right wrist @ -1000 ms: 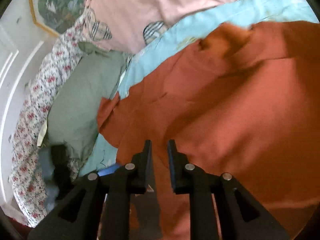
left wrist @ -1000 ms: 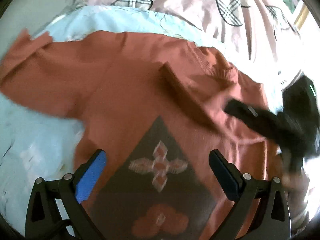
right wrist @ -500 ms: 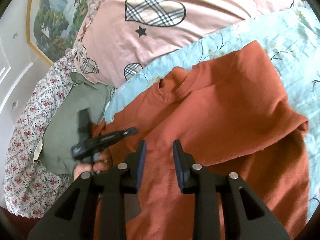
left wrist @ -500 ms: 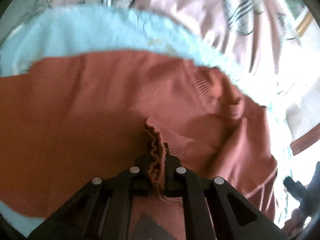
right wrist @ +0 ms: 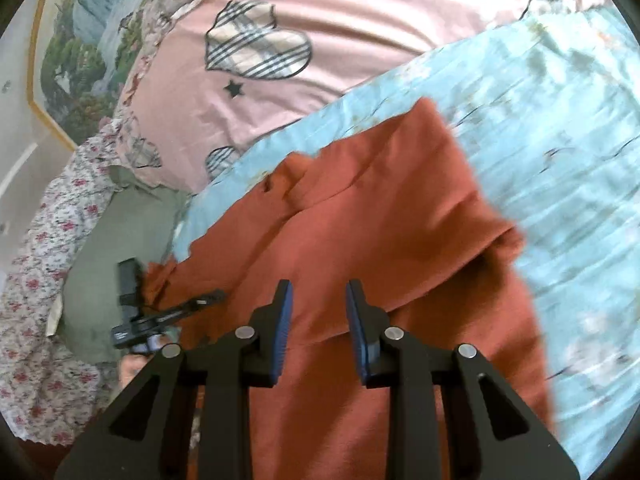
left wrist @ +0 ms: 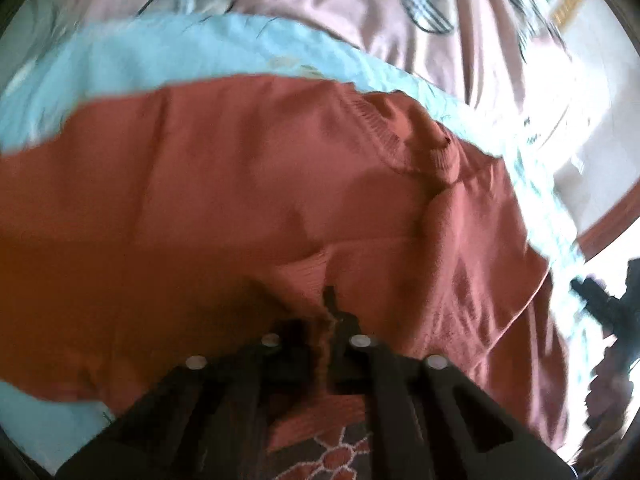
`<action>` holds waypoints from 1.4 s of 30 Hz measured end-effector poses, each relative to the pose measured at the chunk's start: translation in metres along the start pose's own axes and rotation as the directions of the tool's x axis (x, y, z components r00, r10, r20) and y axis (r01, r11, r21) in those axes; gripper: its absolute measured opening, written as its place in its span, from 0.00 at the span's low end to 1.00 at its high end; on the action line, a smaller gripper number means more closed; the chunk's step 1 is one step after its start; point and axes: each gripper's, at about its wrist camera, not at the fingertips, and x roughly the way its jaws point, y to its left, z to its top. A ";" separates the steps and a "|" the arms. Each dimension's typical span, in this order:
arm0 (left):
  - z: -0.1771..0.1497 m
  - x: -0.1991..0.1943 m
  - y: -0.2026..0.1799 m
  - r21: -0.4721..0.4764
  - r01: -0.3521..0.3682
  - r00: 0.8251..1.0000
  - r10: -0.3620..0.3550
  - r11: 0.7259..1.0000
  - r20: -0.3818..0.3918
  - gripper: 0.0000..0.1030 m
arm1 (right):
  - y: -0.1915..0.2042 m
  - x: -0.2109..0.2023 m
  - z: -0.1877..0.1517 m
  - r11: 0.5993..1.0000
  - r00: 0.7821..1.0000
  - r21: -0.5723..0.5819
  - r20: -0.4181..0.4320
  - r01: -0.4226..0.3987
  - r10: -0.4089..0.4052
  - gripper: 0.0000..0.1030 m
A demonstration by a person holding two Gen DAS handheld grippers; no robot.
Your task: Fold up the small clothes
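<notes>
A rust-orange sweater (right wrist: 360, 240) lies spread on a light blue sheet (right wrist: 560, 140) on a bed. In the left wrist view, the left hand-held gripper (left wrist: 326, 328) is clamped on a ribbed edge of the sweater, bunching the cloth between its fingers. The sweater's collar (left wrist: 432, 148) sits beyond the pinch, toward a pink blanket (right wrist: 360, 20) with plaid hearts. In the right wrist view, the right hand-held gripper (right wrist: 318, 320) hovers over the sweater with its blue-padded fingers apart, holding nothing. A green cloth (right wrist: 120, 248) lies beside the sweater's far sleeve, with a floral fabric (right wrist: 36, 280) past it.
</notes>
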 end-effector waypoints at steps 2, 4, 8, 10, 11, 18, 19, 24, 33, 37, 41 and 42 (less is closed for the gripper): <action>0.002 -0.021 0.003 -0.013 -0.053 0.994 0.054 0.998 0.099 0.02 | -0.014 -0.005 0.011 0.998 0.997 -0.003 0.029 0.070 -0.070 0.34; 0.007 -0.022 0.024 -0.089 -0.102 0.986 0.113 0.991 0.123 0.02 | -0.032 -0.002 0.027 0.991 0.990 0.010 0.044 0.133 -0.133 0.45; 0.010 -0.016 0.054 -0.188 -0.090 0.989 0.110 0.978 0.099 0.02 | -0.057 0.025 0.056 0.982 0.982 0.008 0.009 0.187 -0.187 0.48; 0.012 -0.017 0.046 -0.165 -0.102 0.986 0.122 0.981 0.117 0.03 | -0.063 0.043 0.065 0.981 0.981 -0.004 -0.019 0.194 -0.194 0.48; 0.012 -0.017 0.042 -0.149 -0.109 0.985 0.127 0.983 0.118 0.03 | -0.066 0.056 0.070 0.980 0.979 -0.021 -0.046 0.199 -0.200 0.48; 0.009 -0.013 0.040 -0.142 -0.124 0.985 0.139 0.982 0.099 0.03 | -0.075 0.110 0.076 0.979 0.967 -0.075 -0.158 0.191 -0.201 0.10; 0.009 -0.016 0.038 -0.139 -0.121 0.986 0.136 0.983 0.101 0.03 | -0.077 0.103 0.080 0.981 0.971 -0.052 -0.144 0.185 -0.190 0.09; 0.014 -0.012 0.015 -0.068 -0.101 0.988 0.108 0.993 0.113 0.03 | -0.091 0.093 0.080 0.959 0.952 -0.052 -0.121 0.278 -0.282 0.10; 0.010 0.004 0.020 -0.078 -0.122 0.990 0.127 0.989 0.064 0.04 | -0.025 0.071 0.042 0.939 0.956 -0.228 -0.085 0.255 -0.281 0.27; 0.001 -0.009 0.033 -0.094 -0.144 0.987 0.150 0.985 0.061 0.14 | -0.056 0.064 0.033 0.935 0.934 -0.133 -0.099 0.329 -0.343 0.23; -0.013 -0.045 0.064 -0.143 -0.217 0.969 0.230 0.966 0.085 0.14 | -0.035 0.031 0.026 0.959 0.960 -0.089 -0.049 0.270 -0.275 0.38; -0.016 -0.057 0.072 -0.153 -0.244 0.960 0.261 0.958 0.101 0.15 | -0.024 0.028 0.021 0.967 0.969 -0.103 -0.049 0.235 -0.241 0.41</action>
